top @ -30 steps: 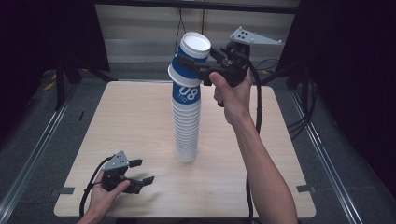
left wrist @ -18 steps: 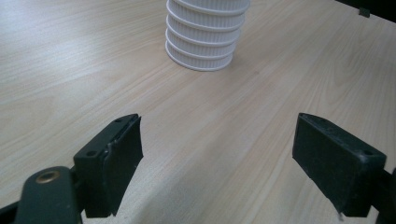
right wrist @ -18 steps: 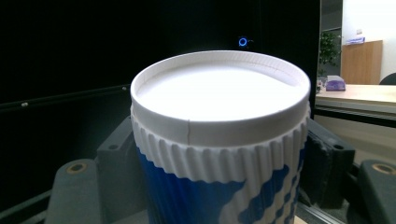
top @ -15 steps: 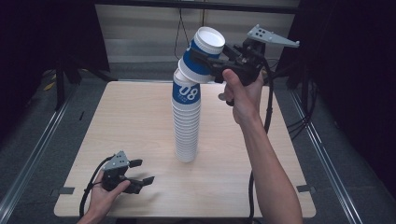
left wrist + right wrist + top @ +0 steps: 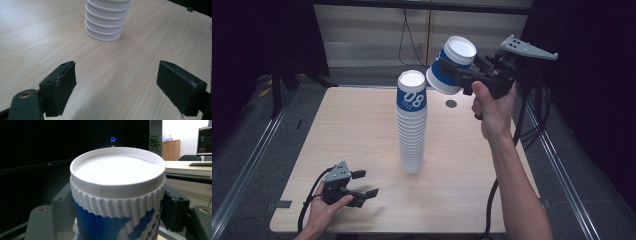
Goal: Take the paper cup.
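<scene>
Right gripper (image 5: pixel 451 75) carried cup (image 5: pixel 451 65) off stack (image 5: pixel 411 125).

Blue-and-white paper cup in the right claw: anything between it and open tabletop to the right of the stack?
Nothing visible. The blue-and-white ribbed paper cup hangs tilted in the right claw, clear of the tall stack of paper cups; the light wooden table below is bare.

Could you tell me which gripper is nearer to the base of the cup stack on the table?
Left. The left gripper rests open on the table just beside the foot of the cup stack; the right gripper is raised beyond its top, clamping a single cup.
</scene>
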